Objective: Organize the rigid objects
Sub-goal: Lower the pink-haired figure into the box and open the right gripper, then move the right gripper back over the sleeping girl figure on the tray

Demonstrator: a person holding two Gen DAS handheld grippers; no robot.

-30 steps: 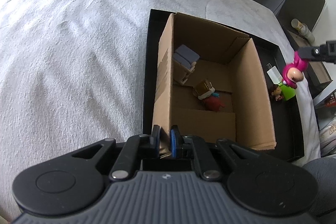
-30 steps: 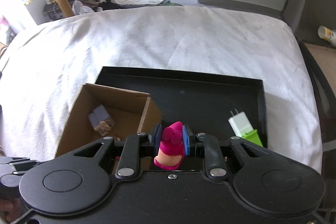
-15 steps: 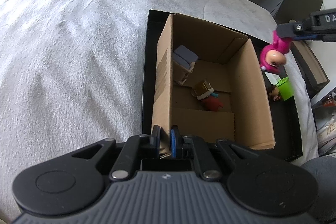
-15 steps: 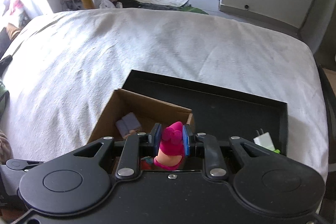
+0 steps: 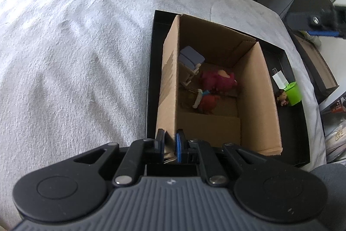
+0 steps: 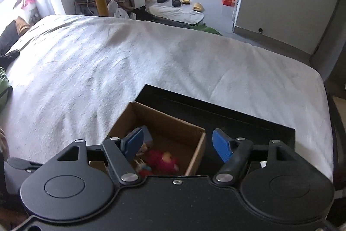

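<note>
Three toys lie in the cardboard box (image 5: 218, 88); two more sit beside it.

A rectangular black tray (image 5: 301, 122) lies on a white fleece blanket (image 5: 75, 57). An open brown cardboard box (image 5: 268, 101) stands in the tray's left part. Inside the box lie a pink doll (image 5: 218, 79), a red figurine (image 5: 205, 101) and a grey-blue toy chair (image 5: 191, 56). Right of the box, in the tray, sit a white plug (image 5: 280, 80), a green block (image 5: 293, 93) and a small brown figurine (image 5: 281, 96).

- Daylight floods in from the upper left of the right wrist view, overexposed there.
- The pink toy (image 6: 161, 160) in the cardboard box (image 6: 195, 157) is motion-blurred.
- Fisheye bends the edges.
</note>
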